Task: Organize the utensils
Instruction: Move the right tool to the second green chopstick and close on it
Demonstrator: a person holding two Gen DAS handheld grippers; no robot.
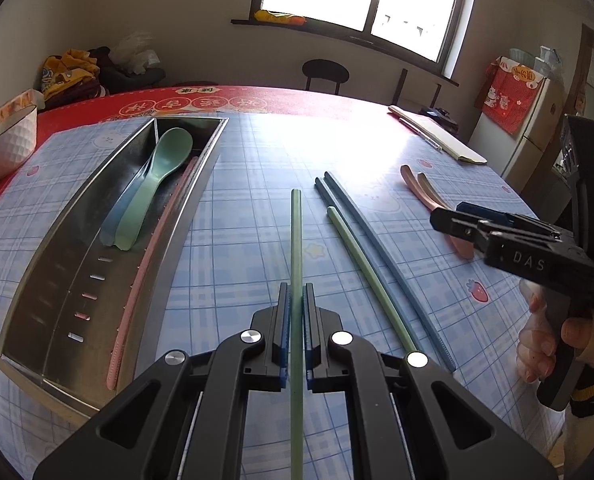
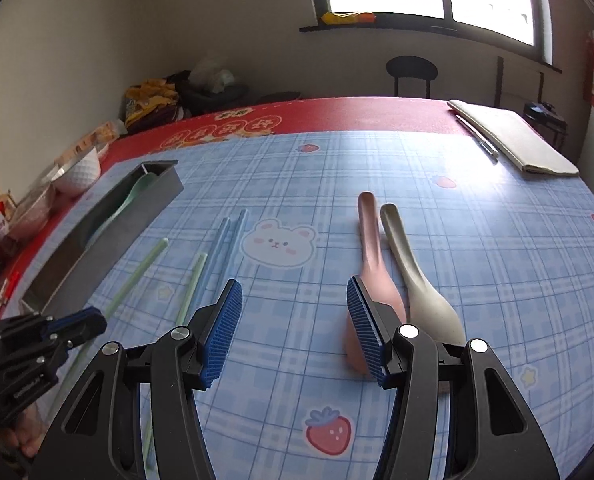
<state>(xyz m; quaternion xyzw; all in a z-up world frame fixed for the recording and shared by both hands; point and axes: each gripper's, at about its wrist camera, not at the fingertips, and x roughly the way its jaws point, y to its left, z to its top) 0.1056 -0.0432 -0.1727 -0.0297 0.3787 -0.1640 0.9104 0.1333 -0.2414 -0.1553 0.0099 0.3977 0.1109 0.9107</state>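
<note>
The left gripper (image 1: pixel 296 312) is clamping a green chopstick (image 1: pixel 296 240) over the table (image 1: pixel 249 200). The right gripper (image 2: pixel 295 320) is gaping empty above the cloth, its right finger over the pink spoon (image 2: pixel 371 256). Farther left, the tray (image 1: pixel 201 184) is holding two spoons (image 1: pixel 153 184).

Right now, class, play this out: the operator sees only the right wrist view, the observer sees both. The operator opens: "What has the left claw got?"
Observer: The left claw is shut on a green chopstick.
Operator: What is in the tray besides the green spoon?
Observer: In the tray, a blue spoon lies under the green spoon.
Operator: Any chopsticks in there?
Observer: One pink chopstick, along the tray's right wall.
</note>
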